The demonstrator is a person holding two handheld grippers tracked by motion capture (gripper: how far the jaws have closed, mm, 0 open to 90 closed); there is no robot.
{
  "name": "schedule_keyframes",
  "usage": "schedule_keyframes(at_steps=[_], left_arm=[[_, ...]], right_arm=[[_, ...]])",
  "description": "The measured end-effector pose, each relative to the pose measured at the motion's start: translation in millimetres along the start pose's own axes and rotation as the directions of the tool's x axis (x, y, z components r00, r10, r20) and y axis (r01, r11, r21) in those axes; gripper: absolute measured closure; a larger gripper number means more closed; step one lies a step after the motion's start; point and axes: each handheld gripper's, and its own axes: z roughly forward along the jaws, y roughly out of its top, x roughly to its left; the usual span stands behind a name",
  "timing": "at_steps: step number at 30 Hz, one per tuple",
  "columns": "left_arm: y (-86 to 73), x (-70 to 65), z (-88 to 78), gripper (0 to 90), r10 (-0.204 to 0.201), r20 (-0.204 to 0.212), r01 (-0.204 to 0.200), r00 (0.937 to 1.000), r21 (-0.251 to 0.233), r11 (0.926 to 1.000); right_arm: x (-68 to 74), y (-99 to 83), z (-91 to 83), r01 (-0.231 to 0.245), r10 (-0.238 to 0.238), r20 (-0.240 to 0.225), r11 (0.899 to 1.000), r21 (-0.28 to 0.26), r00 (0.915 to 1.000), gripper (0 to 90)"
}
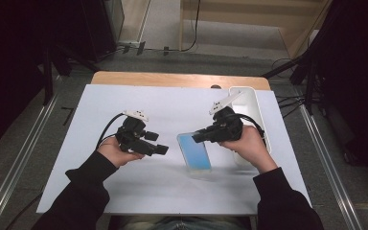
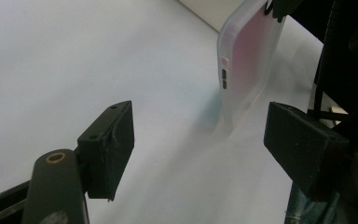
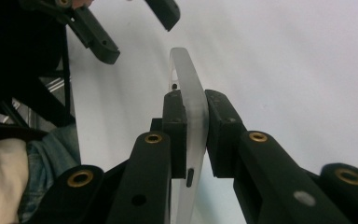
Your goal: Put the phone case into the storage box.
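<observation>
Translucent frosted phone case with a blue inner face (image 1: 194,151) stood near the middle of the white table sheet (image 1: 124,187), tilted on one lower edge and gripped at its upper edge. In the right gripper view the case (image 3: 186,93) appeared edge-on, its thin wall clamped between both black pads of the right gripper (image 3: 196,135). From above, the right gripper (image 1: 202,135) reached the case from the right.

The left gripper (image 1: 160,149) hung just left of the case and apart from it. In the left gripper view its jaws (image 2: 200,140) stood moderately apart with nothing between them; the case (image 2: 247,60) lay beyond, showing small side buttons.

A white rectangular plastic bin (image 1: 249,103) sat at the right edge of the sheet, behind the right hand (image 1: 249,146). A pale flat piece leaned across its near rim; whether it belonged to the gripper or the bin could not be told. The bin's contents could not be made out.
</observation>
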Motion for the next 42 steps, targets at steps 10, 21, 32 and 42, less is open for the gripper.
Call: schedule_keyframes(at_steps=[10,21,32,42], left_arm=[[5.3,-5.8,-2.8,26.2,0.086,0.036,-0.087,0.9957,0.052,0.9948],[11.7,-10.2,-9.8,31.5,0.142,0.093,-0.148,0.9854,0.051,0.9878],[18.9,-7.8,-8.2,33.6,0.140,0.143,-0.151,0.9798,0.066,0.9863],[25.7,-5.3,-4.0,35.7,0.143,0.173,-0.159,0.9745,0.084,0.9837]], right_arm=[[2.6,-0.4,4.4,0.063,-0.062,-0.041,0.998,0.019,0.9972,77.6],[5.8,3.3,8.6,0.122,-0.120,-0.068,0.992,0.025,0.9905,77.6],[6.2,16.2,13.6,0.159,-0.152,-0.111,0.985,0.061,0.9821,77.6],[4.3,24.7,18.8,0.185,-0.170,-0.158,0.979,0.087,0.9727,77.6]])
